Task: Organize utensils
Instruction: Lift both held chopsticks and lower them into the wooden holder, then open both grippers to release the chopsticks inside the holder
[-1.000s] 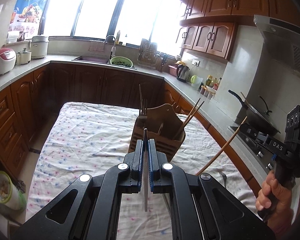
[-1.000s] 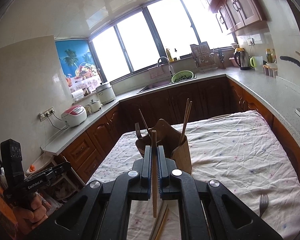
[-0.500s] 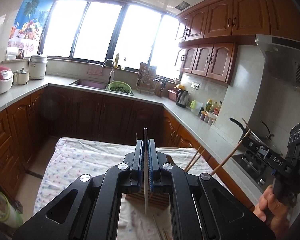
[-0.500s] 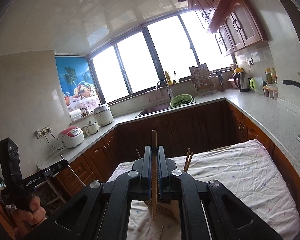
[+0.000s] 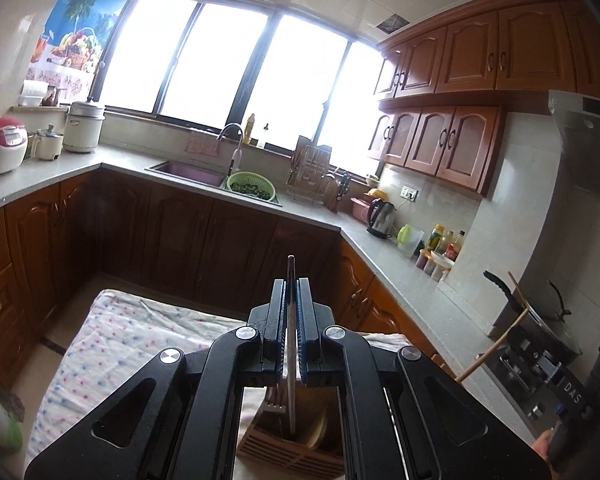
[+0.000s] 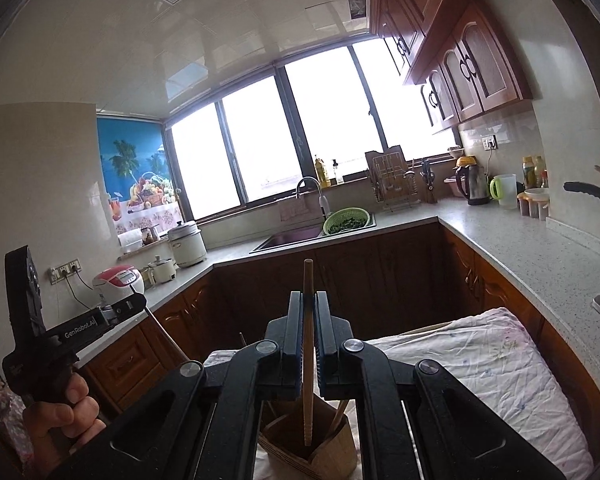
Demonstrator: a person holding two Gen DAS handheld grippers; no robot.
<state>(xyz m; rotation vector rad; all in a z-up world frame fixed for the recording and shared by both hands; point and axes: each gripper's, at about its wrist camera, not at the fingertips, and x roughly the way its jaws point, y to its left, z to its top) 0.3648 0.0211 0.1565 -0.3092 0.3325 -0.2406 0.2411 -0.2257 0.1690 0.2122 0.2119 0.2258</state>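
Observation:
My left gripper (image 5: 291, 292) is shut on a thin metal utensil (image 5: 290, 344) that hangs upright, its lower end inside the wooden utensil holder (image 5: 284, 446) beside a fork's tines (image 5: 274, 400). My right gripper (image 6: 309, 308) is shut on a wooden chopstick (image 6: 308, 360), held upright with its lower end in the holder (image 6: 324, 452), where other chopsticks (image 6: 338, 414) lean. The right gripper and its chopstick (image 5: 496, 344) show at the right of the left wrist view. The left gripper's body (image 6: 72, 324) shows at the left of the right wrist view.
The holder stands on a table with a dotted white cloth (image 5: 112, 344) (image 6: 500, 368). A loose chopstick (image 6: 428, 327) lies at the cloth's far edge. Counters with a sink (image 5: 188, 172), a kettle (image 5: 381, 218), a rice cooker (image 5: 0, 144) and a stove pan (image 5: 540, 316) ring the table.
Both grippers have moved forward over the holder and tilted up, so the holder has slid below the fingers. The utensil and the chopstick now reach down into it.

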